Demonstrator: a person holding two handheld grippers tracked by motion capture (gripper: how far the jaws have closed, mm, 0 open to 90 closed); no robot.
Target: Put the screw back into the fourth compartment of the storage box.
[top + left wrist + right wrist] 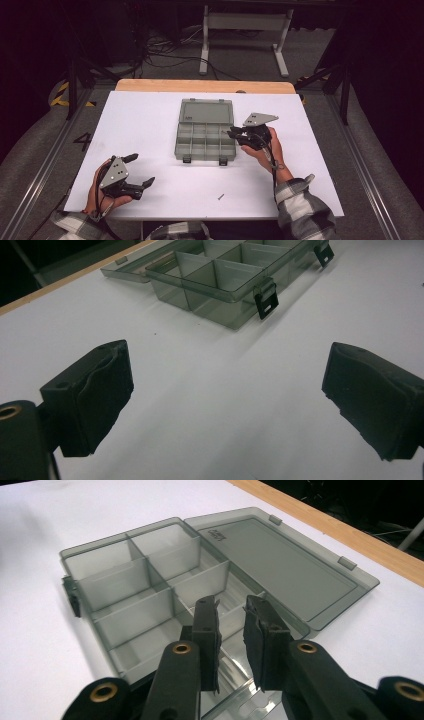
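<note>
Right gripper (234,134), narrow and empty, over the open organizer box (205,142); left gripper (141,170) wide (screw (220,197) nearby).

Small dark item (220,197) at 6 o'clock from the organizer box (205,132), too small to identify, box's near corner hidden behind right gripper (231,625), lid label unreadable.

Bare table (150,130) left of organizer box (205,131)
</note>
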